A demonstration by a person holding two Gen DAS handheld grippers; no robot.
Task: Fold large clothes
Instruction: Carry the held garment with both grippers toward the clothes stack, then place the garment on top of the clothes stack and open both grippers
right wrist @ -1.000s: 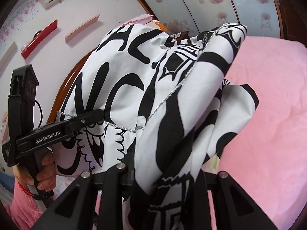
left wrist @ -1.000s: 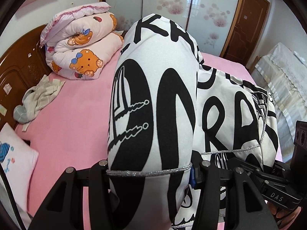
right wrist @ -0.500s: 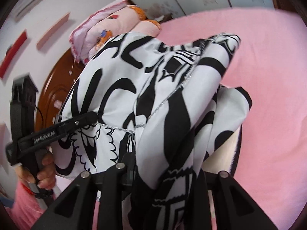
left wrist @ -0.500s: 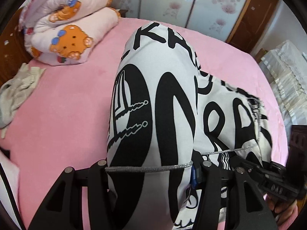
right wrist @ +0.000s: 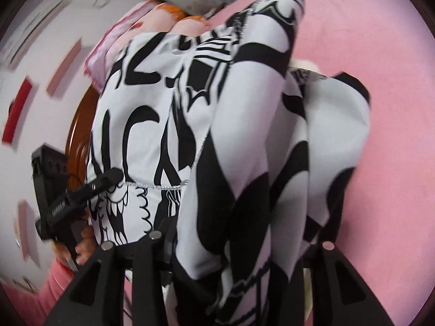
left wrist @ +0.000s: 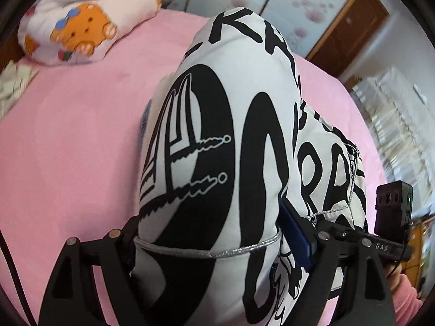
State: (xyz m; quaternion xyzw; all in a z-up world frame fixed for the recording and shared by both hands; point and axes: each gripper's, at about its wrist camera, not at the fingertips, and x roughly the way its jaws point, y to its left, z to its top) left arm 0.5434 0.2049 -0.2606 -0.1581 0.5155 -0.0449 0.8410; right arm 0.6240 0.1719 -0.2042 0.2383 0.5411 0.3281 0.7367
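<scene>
Black-white garment (left wrist: pixel 217 146) hides both grippers' opening jaws.

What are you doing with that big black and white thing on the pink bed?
A person is folding a large black-and-white printed garment over a pink bed, using a handheld gripper in each hand. The left gripper and right gripper both have the cloth between their fingers, and both are opening. A teddy-bear quilt sits rolled up at the far end.

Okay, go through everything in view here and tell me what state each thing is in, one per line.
Black-and-white garment: bunched, draped down onto the pink bed.
Left gripper: jaws opening, garment between them.
Right gripper: jaws opening, garment between them.
Bear-print quilt: folded, lying on the bed.
Brown door: closed.
</scene>
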